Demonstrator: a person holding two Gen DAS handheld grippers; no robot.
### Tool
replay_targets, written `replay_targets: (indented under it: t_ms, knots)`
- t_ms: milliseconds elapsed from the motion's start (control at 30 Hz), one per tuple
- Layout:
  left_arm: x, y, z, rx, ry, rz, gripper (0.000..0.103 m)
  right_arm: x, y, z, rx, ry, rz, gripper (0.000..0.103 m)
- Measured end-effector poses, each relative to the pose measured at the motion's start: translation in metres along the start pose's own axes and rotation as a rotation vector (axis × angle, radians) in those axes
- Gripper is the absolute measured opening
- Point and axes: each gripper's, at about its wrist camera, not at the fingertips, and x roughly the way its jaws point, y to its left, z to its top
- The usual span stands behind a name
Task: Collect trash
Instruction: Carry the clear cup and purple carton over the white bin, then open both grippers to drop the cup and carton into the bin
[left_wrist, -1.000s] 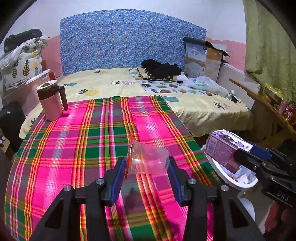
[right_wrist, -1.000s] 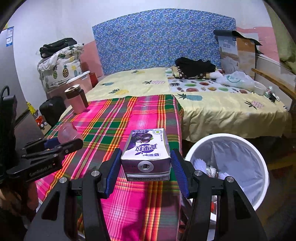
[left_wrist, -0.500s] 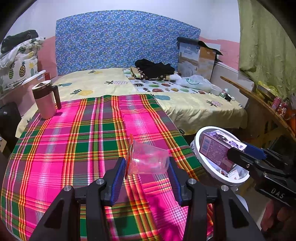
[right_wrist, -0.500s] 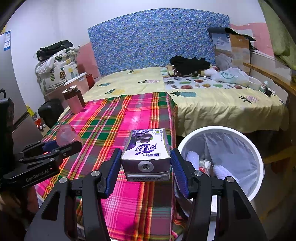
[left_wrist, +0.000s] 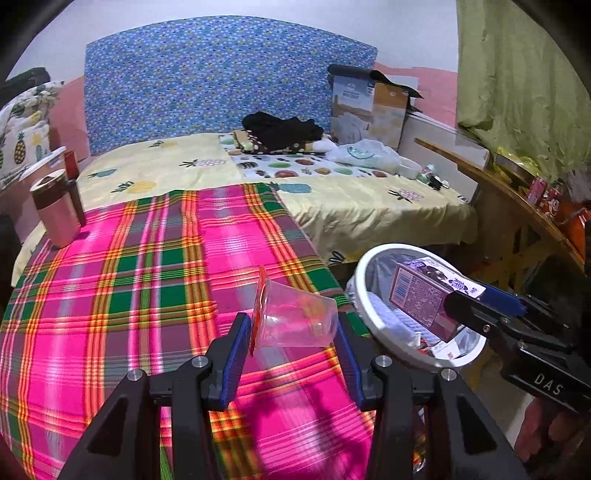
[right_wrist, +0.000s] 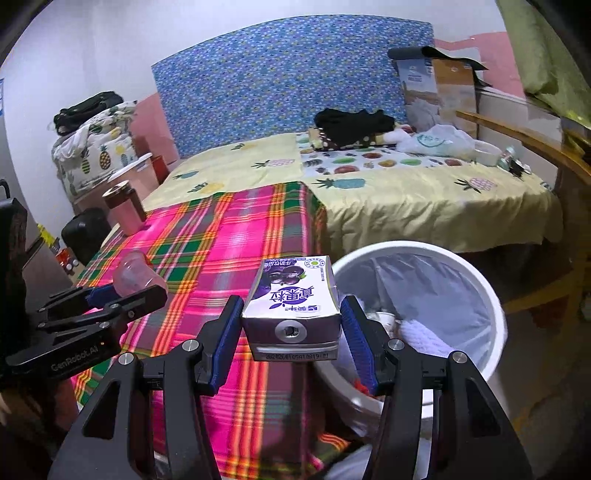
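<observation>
My left gripper (left_wrist: 291, 332) is shut on a clear plastic cup (left_wrist: 295, 317) with a red rim, held sideways above the plaid cloth near its right edge. My right gripper (right_wrist: 291, 325) is shut on a purple and white drink carton (right_wrist: 291, 306), held at the left rim of the white trash bin (right_wrist: 491, 295). In the left wrist view the carton (left_wrist: 421, 295) hangs over the bin (left_wrist: 364, 273). The bin has a liner and holds several pieces of trash. The left gripper and cup also show in the right wrist view (right_wrist: 136, 275).
A pink mug with a brown lid (left_wrist: 55, 214) stands at the far left of the plaid cloth (left_wrist: 147, 280). Behind lies a bed with black clothes (left_wrist: 280, 129), a plastic bag (left_wrist: 365, 155) and a cardboard box (left_wrist: 369, 107). A wooden shelf (left_wrist: 517, 206) runs along the right.
Both grippers have moved right toward the bin with their loads. The carton has gone from beside the bin to over its rim. The cup now sits near the cloth's right edge.
</observation>
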Motion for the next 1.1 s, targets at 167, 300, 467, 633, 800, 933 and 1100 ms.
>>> replay_targets:
  t_ms: [167, 300, 467, 633, 800, 933, 1100]
  knots:
    - [0.015, -0.021, 0.002, 0.030, 0.019, -0.042, 0.046, -0.004, -0.017, -0.004, 0.034, 0.002, -0.030, 0.056]
    - [0.027, -0.038, 0.003, 0.054, 0.030, -0.079, 0.046, -0.005, -0.032, -0.006, 0.063, 0.008, -0.059, 0.055]
    - [0.041, -0.056, 0.005, 0.080, 0.048, -0.116, 0.046, -0.006, -0.050, -0.009, 0.095, 0.015, -0.090, 0.056]
    - [0.056, -0.072, 0.007, 0.103, 0.067, -0.152, 0.046, -0.004, -0.065, -0.012, 0.121, 0.029, -0.112, 0.056]
    - [0.073, -0.087, 0.008, 0.128, 0.092, -0.188, 0.046, -0.001, -0.075, -0.016, 0.144, 0.048, -0.127, 0.056]
    - [0.089, -0.100, 0.009, 0.150, 0.116, -0.219, 0.046, 0.002, -0.084, -0.020, 0.162, 0.066, -0.137, 0.056]
    - [0.107, -0.111, 0.007, 0.169, 0.143, -0.253, 0.046, 0.008, -0.095, -0.024, 0.181, 0.100, -0.145, 0.056]
